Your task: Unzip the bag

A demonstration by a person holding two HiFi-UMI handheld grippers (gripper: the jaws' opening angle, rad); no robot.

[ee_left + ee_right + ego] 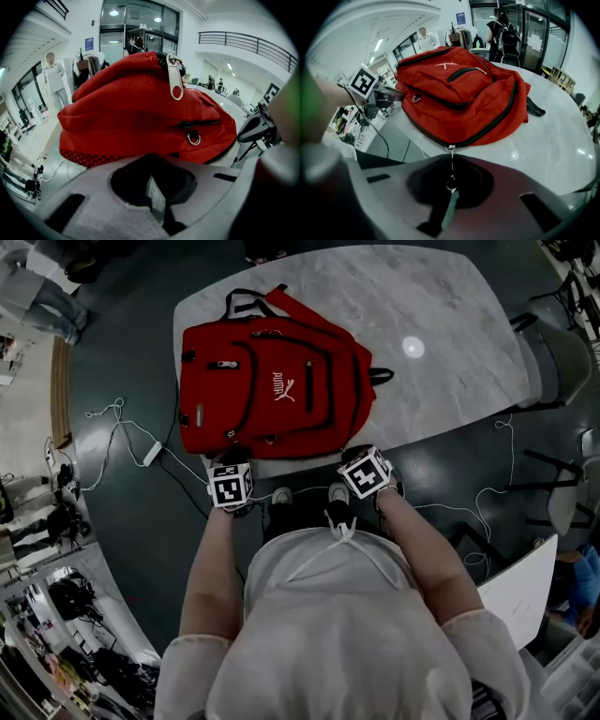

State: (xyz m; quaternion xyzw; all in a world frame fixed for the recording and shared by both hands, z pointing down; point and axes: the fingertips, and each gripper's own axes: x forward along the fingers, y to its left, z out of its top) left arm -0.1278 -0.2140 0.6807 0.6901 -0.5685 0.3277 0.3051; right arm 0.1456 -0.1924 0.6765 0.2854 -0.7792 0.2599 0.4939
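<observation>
A red backpack lies flat on the marble table, its bottom edge toward me. My right gripper is at the bag's near right corner. In the right gripper view its jaws are shut on the thin metal zipper pull, which hangs from the slider on the black main zip. My left gripper is at the near left corner. In its own view the jaws are closed against the bag's edge, with the pinch itself in shadow. A second silver pull stands up on top.
White cables trail over the dark floor to the table's left. Chairs stand at the right and a white board leans near my right side. My shoes are just under the table edge. People stand far off in the hall.
</observation>
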